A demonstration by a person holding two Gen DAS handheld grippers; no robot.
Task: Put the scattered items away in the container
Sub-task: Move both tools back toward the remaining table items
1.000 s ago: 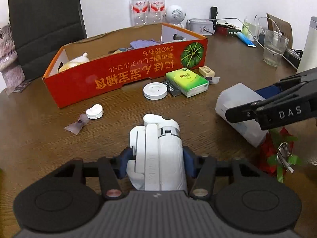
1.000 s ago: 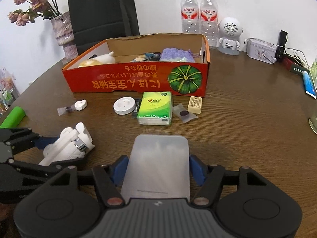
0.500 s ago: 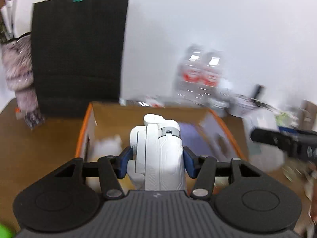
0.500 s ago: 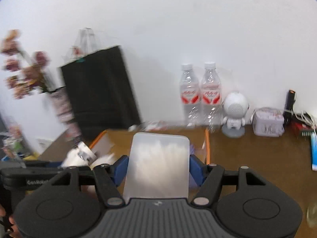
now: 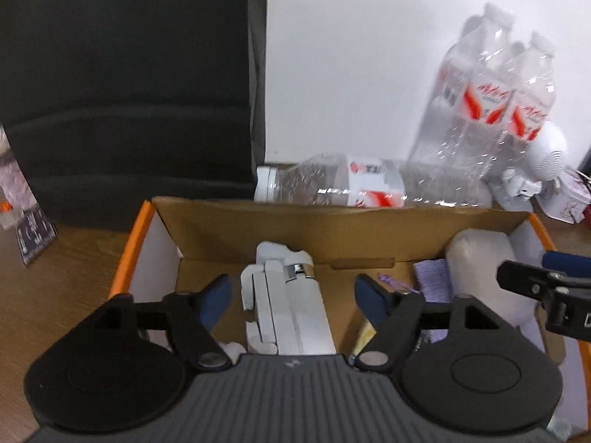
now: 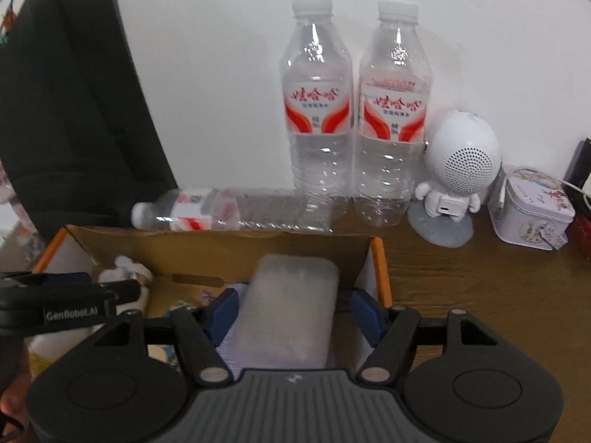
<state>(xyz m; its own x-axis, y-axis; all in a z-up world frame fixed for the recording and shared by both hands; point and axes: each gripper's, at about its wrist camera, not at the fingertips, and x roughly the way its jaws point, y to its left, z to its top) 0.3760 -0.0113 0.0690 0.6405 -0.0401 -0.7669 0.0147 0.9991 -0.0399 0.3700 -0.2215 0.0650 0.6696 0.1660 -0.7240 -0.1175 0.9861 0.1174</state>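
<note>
Cardboard box (image 5: pixel 332 217) with orange-edged walls sits on a wooden table (image 6: pixel 480 295), open at the top and directly below both handheld grippers. Over the box's left half, the left gripper (image 5: pixel 291 295) is spreading its jaws; the blue pads (image 5: pixel 216 295) stand clear on both sides of a folded white plastic gadget (image 5: pixel 284 306), which lies between them without being pressed, down inside the box against its back wall. Over the box's right half, the right gripper (image 6: pixel 291 310) is also opening its jaws around a frosted, translucent rectangular case (image 6: pixel 291 306); gaps show between the case and each blue pad (image 6: pixel 365 313), so the grip looks released, with the case lying in the box's right end beside its side wall. Inside the box, near the case, lies a piece of lilac cloth (image 5: pixel 430 280), and a pale soft toy (image 6: pixel 127 277) shows at the box's left end in the right wrist view. Behind the box's back wall, a clear water bottle (image 6: pixel 229 210) lies on its side, with two upright water bottles (image 6: pixel 317 110) further back against the white wall. Right of the box stand a white astronaut-shaped speaker (image 6: pixel 458 173) and a small printed tin (image 6: pixel 528 214). Left of the box rises a black paper bag (image 6: pixel 70 118).
</note>
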